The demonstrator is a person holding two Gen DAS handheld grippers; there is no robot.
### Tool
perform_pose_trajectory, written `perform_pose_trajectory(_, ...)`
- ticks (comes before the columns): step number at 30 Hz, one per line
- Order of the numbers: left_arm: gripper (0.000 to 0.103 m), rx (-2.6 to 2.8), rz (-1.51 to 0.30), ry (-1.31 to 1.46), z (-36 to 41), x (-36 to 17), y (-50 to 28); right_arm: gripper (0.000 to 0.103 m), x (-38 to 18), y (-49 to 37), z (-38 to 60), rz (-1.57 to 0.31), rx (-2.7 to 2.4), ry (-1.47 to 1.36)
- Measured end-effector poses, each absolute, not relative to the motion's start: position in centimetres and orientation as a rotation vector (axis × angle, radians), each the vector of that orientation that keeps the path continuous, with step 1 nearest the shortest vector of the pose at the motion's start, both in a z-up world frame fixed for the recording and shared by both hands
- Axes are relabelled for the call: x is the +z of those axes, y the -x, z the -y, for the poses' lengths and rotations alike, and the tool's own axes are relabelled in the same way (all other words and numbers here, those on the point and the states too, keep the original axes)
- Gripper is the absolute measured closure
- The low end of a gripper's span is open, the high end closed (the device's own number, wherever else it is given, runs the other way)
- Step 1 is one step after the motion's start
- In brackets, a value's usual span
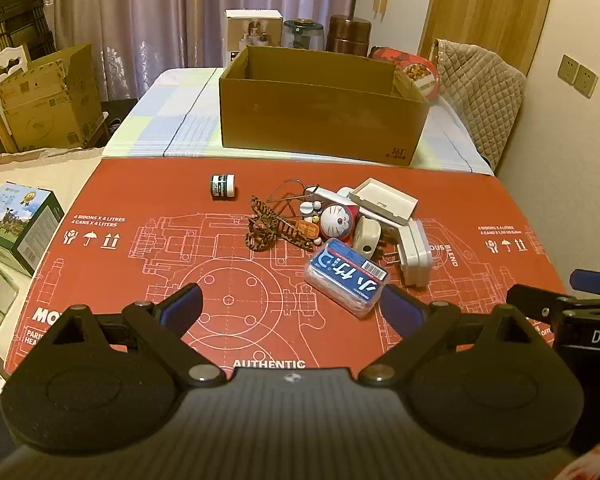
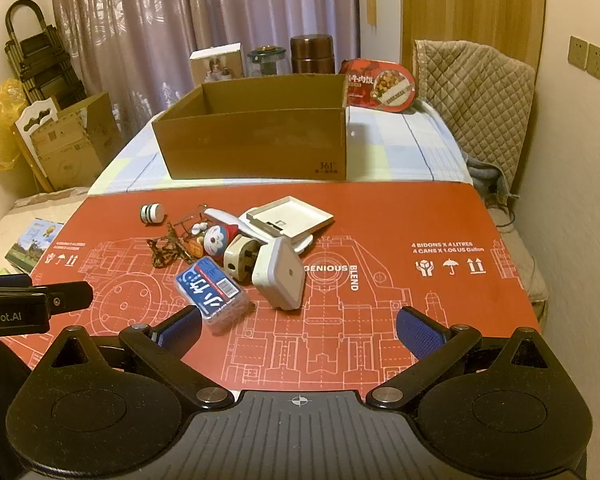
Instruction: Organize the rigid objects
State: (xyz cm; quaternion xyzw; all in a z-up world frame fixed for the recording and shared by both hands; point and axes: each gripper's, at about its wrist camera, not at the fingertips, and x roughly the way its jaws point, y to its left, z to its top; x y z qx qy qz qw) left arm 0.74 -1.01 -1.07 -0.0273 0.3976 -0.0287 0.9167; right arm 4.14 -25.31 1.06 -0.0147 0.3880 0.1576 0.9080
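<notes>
Red printed cardboard (image 1: 148,240) is serving as the work mat, and the clutter is sitting in a heap toward its far middle: a clear blue-labelled plastic case (image 1: 346,276) nearest, a white plug adapter (image 1: 414,256) just beside it, a beige plug (image 1: 366,236), a round cat-faced toy (image 1: 336,220), a white tray-like lid (image 1: 384,200) leaning on top, and a tangle of striped cord (image 1: 276,232). A small round jar (image 1: 222,186) is lying apart to the left. Beyond the mat's far edge, the open brown cardboard box (image 1: 320,120) is waiting on the checked cloth, looking empty so far. Both tools are hovering over the near part of the mat; the left gripper (image 1: 292,308) and the right gripper (image 2: 300,326) are each standing spread wide with nothing between the fingers. Sorting seems to be only beginning. Reaching forward and closing on the nearest plastic case looks like the sensible first pick. Bare mat is lying open on both sides, though the heap itself is packed tight and the tools are riding close together.
</notes>
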Motion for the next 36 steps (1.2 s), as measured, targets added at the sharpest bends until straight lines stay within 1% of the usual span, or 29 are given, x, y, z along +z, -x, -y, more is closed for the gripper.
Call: perform_pose_trajectory(36, 0.009, -0.056, -0.839, 0.059, 1.2, -1.8, -1.8, 0.002, 0.0, -4.6, 26.1, -0.818, 0.319, 0.022)
